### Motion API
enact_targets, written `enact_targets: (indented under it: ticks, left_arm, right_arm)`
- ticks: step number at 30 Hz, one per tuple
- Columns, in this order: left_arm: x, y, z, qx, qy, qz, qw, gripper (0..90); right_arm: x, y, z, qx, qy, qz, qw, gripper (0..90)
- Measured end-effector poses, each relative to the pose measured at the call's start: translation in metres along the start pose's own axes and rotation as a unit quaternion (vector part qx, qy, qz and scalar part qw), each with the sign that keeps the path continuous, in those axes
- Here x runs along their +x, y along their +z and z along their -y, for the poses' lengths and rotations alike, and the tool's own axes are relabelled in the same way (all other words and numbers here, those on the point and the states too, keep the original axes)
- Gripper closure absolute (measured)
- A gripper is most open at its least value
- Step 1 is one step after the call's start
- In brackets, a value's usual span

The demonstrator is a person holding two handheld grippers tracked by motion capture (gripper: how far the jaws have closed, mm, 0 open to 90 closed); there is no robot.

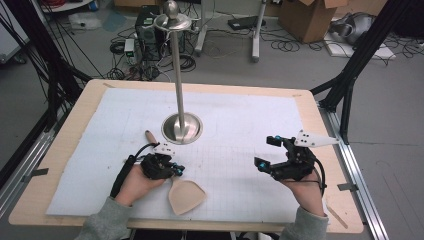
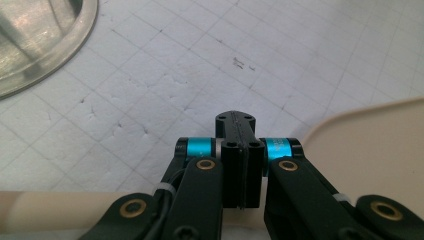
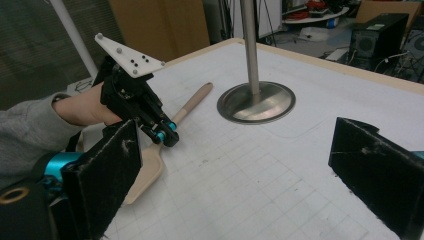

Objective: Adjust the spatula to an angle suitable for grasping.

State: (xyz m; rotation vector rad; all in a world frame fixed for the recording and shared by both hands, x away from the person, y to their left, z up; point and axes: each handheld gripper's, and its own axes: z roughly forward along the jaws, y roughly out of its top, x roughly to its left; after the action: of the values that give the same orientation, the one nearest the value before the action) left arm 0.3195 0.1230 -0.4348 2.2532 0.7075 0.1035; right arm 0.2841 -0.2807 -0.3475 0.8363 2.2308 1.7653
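1. The spatula (image 1: 176,184) lay on the mat (image 1: 240,120), handle pointing up toward the stand (image 1: 183,127), flat blade down near the table's near edge. So its long axis ran roughly away from the person, leaning a bit left at the far end.
2. The left gripper (image 1: 177,171) was right over the neck where handle meets blade, crossing it from the left. In the left gripper view the jaws were pressed flat together with nothing between them, and the spatula passed underneath: handle at bottom left, blade (image 2: 370,135) off to the right. So closed and empty, not gripping. Couldn't tell whether it touched the wood.
3. The right gripper (image 1: 265,151) hung well apart on the right, jaws wide open, nothing in them.
4. The left was clearly nearer. My guess: it would need to open across the handle before any grab.
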Motion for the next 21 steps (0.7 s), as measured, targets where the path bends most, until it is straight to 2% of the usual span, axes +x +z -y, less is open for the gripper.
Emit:
enact_targets:
  ticks: [2, 5, 7, 15, 17, 19, 21]
  left_arm:
    - [0.0, 0.002, 0.003, 0.004, -0.003, 0.001, 1.0, 89.7]
    - [0.0, 0.0, 0.005, -0.005, -0.007, 0.002, 1.0, 89.7]
    - [-0.001, -0.002, 0.005, -0.001, 0.001, -0.002, 1.0, 89.8]
    - [-0.001, -0.007, 0.008, 0.016, 0.016, 0.015, 0.9996, 89.9]
    - [-0.001, -0.009, 0.01, 0.023, 0.027, 0.018, 0.9992, 89.9]
    - [0.0, -0.012, 0.012, 0.027, 0.037, 0.026, 0.9986, 90.0]
    - [0.002, -0.015, 0.015, 0.025, 0.037, 0.037, 0.9983, 89.9]
  right_arm:
    - [0.001, 0.0, 0.0, -0.003, 0.0, -0.002, 1.0, 6.1]
    - [0.001, -0.001, 0.0, -0.004, 0.001, 0.0, 1.0, 6.0]
    - [0.0, 0.0, 0.0, -0.002, 0.002, 0.0, 1.0, 6.1]
    - [0.001, 0.003, 0.0, 0.003, 0.001, -0.004, 1.0, 6.1]
    - [0.002, 0.003, 0.0, 0.003, 0.004, -0.004, 1.0, 6.1]
    - [0.002, 0.002, 0.0, 0.003, 0.002, -0.003, 1.0, 6.1]
    - [0.002, 0.002, 0.0, 0.006, 0.003, -0.004, 1.0, 6.1]
